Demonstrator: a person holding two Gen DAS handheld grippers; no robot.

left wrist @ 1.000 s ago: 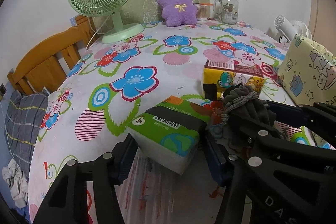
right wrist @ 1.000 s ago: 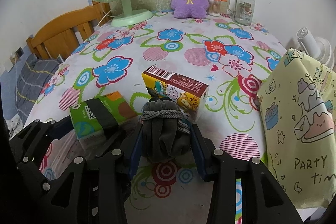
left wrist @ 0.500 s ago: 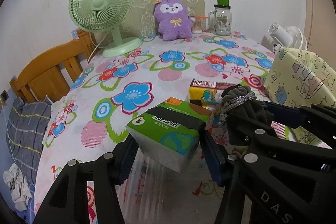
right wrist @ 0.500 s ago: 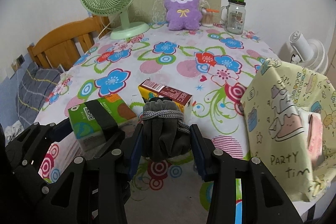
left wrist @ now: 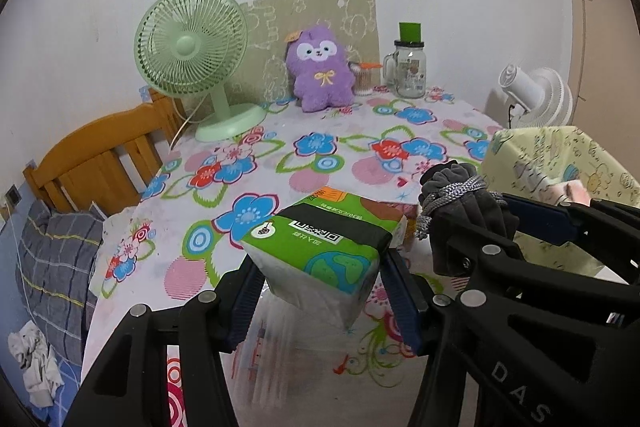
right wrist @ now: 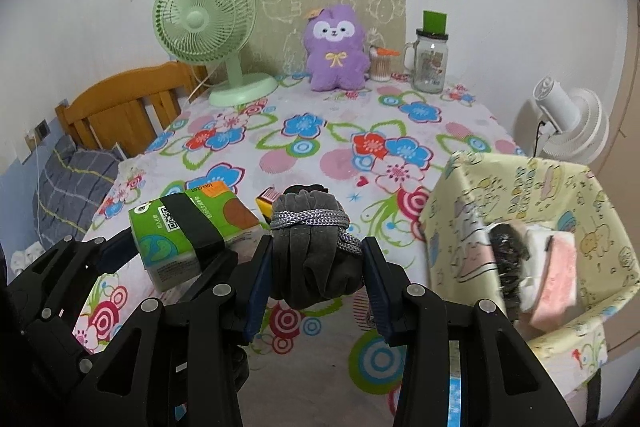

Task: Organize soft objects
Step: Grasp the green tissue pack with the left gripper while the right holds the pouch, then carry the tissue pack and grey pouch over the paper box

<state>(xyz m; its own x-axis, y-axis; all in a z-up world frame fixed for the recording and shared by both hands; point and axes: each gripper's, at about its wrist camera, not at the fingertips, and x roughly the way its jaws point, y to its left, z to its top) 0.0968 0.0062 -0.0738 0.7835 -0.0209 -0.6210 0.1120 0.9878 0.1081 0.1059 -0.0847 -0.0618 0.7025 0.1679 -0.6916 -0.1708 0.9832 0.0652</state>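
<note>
Between right gripper [right wrist: 314, 269] pads, pouch [right wrist: 314, 251]

A table [right wrist: 472, 115] covered in a bright floral cloth. At its far edge stand a green desk fan [right wrist: 212, 27], a purple plush toy [right wrist: 336, 49], a cotton-swab tub [right wrist: 380, 67] and a glass mug jar [right wrist: 431, 65]. A yellow carton [right wrist: 267, 201] lies near the front.
</note>
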